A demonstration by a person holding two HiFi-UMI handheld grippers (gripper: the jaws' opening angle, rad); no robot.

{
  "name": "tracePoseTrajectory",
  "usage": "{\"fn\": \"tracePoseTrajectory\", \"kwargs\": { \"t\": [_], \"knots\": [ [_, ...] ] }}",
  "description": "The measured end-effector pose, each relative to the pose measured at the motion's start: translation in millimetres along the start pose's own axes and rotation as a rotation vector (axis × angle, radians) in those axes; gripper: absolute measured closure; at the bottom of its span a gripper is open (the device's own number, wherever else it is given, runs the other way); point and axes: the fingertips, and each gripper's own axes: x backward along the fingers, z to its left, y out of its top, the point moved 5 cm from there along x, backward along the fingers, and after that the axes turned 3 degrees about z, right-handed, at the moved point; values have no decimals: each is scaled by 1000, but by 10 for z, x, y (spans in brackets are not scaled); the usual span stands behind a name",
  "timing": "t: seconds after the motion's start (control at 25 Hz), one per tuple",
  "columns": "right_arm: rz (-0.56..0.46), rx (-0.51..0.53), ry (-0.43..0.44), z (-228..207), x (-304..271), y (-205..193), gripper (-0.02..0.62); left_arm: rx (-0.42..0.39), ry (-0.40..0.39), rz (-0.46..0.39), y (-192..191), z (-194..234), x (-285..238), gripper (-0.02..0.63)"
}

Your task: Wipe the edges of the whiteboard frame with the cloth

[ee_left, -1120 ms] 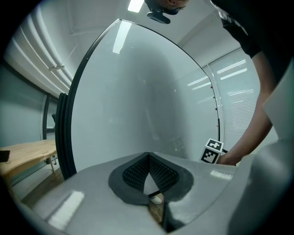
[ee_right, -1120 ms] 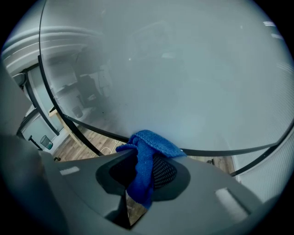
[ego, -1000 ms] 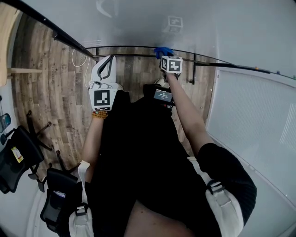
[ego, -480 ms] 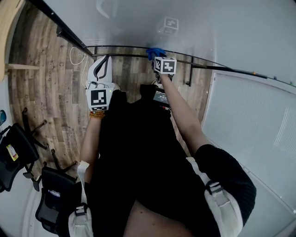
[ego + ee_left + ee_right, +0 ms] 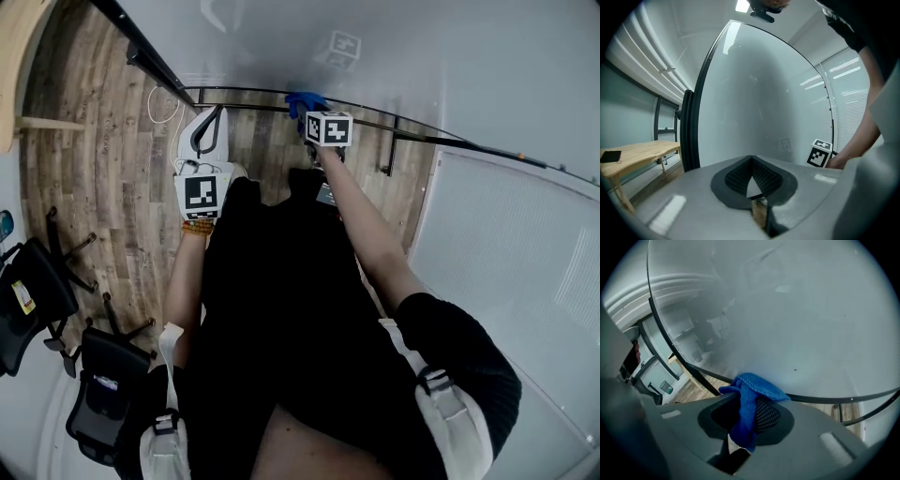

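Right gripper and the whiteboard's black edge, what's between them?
The blue cloth, held in the right gripper's jaws, sits at the frame; the right gripper view shows it.

Beneath you, the wood-plank floor [image 5: 117, 202] bears two black office chairs [image 5: 33, 305] at near left and a looped white cable [image 5: 159, 101] at far left.

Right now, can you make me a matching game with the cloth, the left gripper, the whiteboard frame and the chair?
1 cloth
2 left gripper
3 whiteboard frame
4 office chair

a black, on the wood floor
b jaws together, empty
c blue, pinched by the right gripper
d thin dark bar next to the cloth

Pairs: 1-c, 2-b, 3-d, 4-a
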Motion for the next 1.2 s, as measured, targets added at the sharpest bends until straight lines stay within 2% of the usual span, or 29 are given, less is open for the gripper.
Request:
{"fn": "tracePoseTrajectory", "kwargs": {
  "t": [0.4, 1.2],
  "knots": [
    [6, 44, 88, 504, -209, 125, 488, 17, 51, 8, -74, 118, 119, 606],
    [7, 26, 243, 1360, -655, 351, 488, 44, 201, 19, -211, 437, 450, 606]
  ]
}}
